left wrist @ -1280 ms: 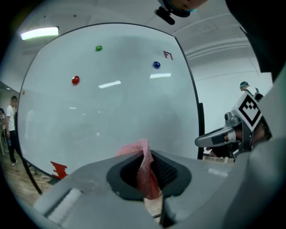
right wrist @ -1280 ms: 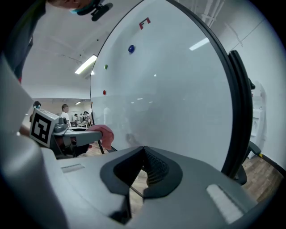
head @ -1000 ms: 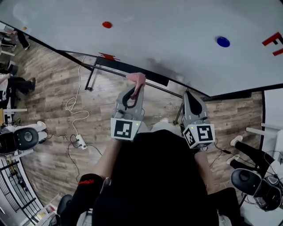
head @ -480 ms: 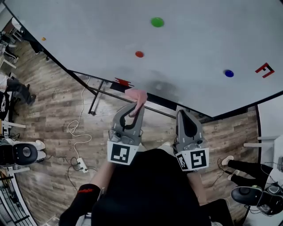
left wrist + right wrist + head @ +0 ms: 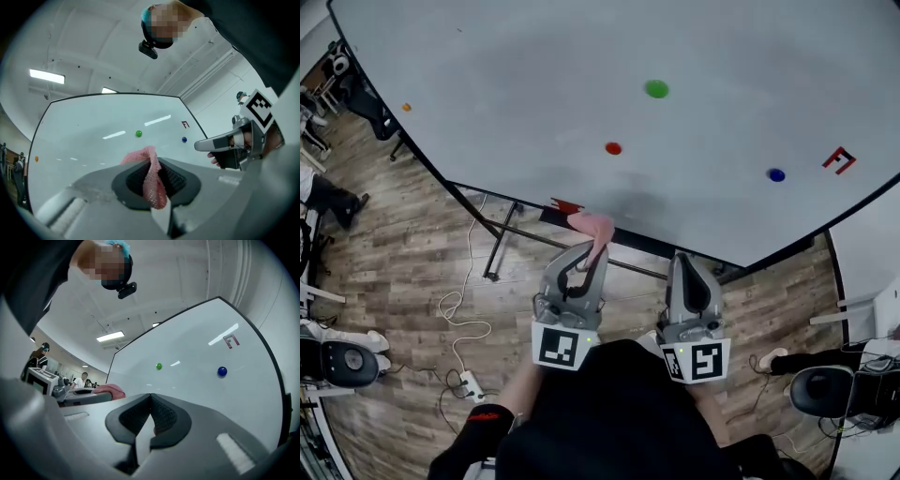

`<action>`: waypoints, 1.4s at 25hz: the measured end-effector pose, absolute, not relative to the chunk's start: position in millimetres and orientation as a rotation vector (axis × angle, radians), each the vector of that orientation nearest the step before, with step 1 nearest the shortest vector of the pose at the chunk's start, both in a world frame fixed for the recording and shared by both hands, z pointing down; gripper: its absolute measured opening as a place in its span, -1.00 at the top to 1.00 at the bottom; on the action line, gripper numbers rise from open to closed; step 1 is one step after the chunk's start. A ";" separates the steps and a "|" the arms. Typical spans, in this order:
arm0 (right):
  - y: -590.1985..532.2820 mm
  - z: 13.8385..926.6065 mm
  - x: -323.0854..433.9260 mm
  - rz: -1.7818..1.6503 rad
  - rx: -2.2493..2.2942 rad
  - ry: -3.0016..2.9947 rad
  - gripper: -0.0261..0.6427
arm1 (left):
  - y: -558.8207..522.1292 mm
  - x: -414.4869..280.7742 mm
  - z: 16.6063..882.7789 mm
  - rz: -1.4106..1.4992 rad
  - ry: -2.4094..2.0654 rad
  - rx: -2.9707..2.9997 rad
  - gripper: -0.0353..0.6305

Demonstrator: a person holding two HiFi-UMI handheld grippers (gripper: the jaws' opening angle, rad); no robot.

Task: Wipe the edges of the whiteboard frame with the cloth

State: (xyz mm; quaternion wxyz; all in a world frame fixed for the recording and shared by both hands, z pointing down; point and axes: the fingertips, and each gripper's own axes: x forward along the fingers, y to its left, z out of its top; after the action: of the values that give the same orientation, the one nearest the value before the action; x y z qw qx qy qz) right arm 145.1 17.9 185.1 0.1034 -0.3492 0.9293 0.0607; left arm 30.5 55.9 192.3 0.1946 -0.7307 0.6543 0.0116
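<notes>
The whiteboard (image 5: 581, 84) fills the upper head view, its dark frame (image 5: 502, 195) running along the bottom edge. A pink cloth (image 5: 592, 226) sticks out of my left gripper (image 5: 587, 249), which is shut on it, with the cloth tip close against the bottom frame edge. In the left gripper view the cloth (image 5: 153, 180) hangs pinched between the jaws, the board (image 5: 103, 126) ahead. My right gripper (image 5: 691, 260) stays beside the left one, just below the frame, shut and empty. The right gripper view shows its jaws (image 5: 151, 398) closed, with the cloth (image 5: 110, 389) at the left.
Green (image 5: 656, 89), red (image 5: 613, 148) and blue (image 5: 776, 174) magnets and a red F mark (image 5: 838, 160) sit on the board. A black stand rail (image 5: 534, 238) runs under the frame. On the wood floor lie a white cable and power strip (image 5: 469, 382); chairs (image 5: 834, 389) stand at the sides.
The head view has tilted up, so more of the board shows. Both grippers stay side by side; the cloth tip has come from the stand rail up to the bottom frame edge.
</notes>
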 end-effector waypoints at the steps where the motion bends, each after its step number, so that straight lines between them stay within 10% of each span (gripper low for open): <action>1: 20.7 184.0 142.8 0.190 -1.029 2.739 0.92 | 57.7 28.3 192.6 0.038 1.839 -2.052 0.82; 35: 59.7 204.1 120.4 0.179 -0.908 2.830 0.92 | 101.0 17.4 213.4 0.038 1.938 -2.043 0.82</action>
State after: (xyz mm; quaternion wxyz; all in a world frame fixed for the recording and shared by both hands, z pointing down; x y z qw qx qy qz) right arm 120.4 59.7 204.1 0.0818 -0.3039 0.9473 0.0597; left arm 17.4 101.0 213.4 0.1621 -0.7159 0.6790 0.0133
